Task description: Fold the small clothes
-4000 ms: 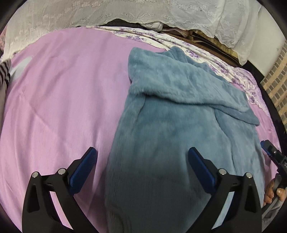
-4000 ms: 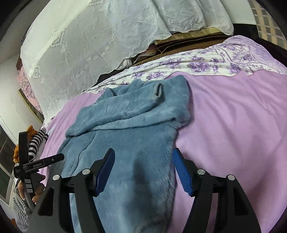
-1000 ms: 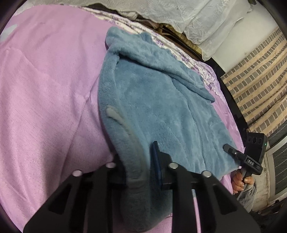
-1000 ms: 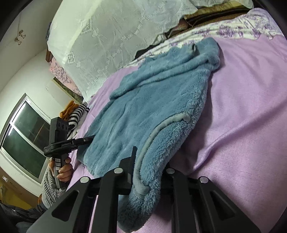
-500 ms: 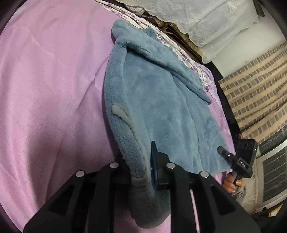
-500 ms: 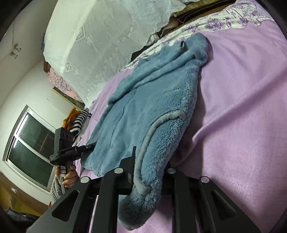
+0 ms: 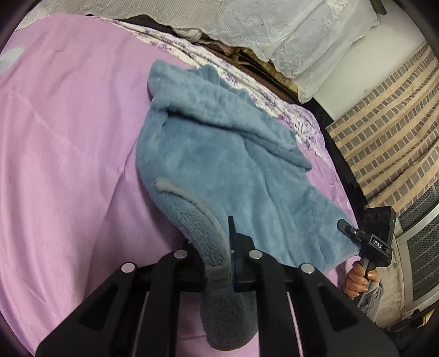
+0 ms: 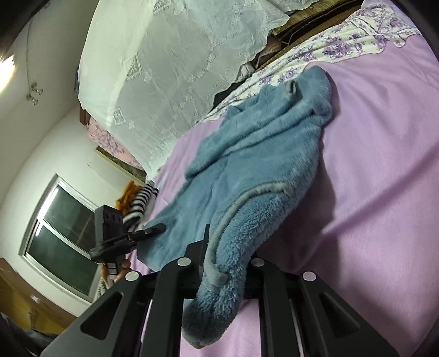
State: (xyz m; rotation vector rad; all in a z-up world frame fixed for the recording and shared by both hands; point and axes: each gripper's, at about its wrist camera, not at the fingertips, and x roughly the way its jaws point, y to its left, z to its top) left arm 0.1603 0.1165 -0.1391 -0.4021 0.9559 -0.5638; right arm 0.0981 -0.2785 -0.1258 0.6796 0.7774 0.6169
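Note:
A blue fleece garment lies on the purple bed sheet, sleeves folded across its far part. My left gripper is shut on the garment's near left hem corner and holds it lifted. My right gripper is shut on the near right hem corner of the same garment, also lifted. Each gripper shows in the other's view: the right one at the garment's right edge, the left one at its left edge. The near hem hangs between them above the sheet.
White lace-covered pillows and a floral sheet border lie at the bed's head. A brick-pattern wall stands on the right. A striped and orange soft toy and a window are at the left.
Both grippers have closed on the garment's near hem corners and raised them off the sheet. Over the last second the views have tilted and the hem has been lifted slightly higher.

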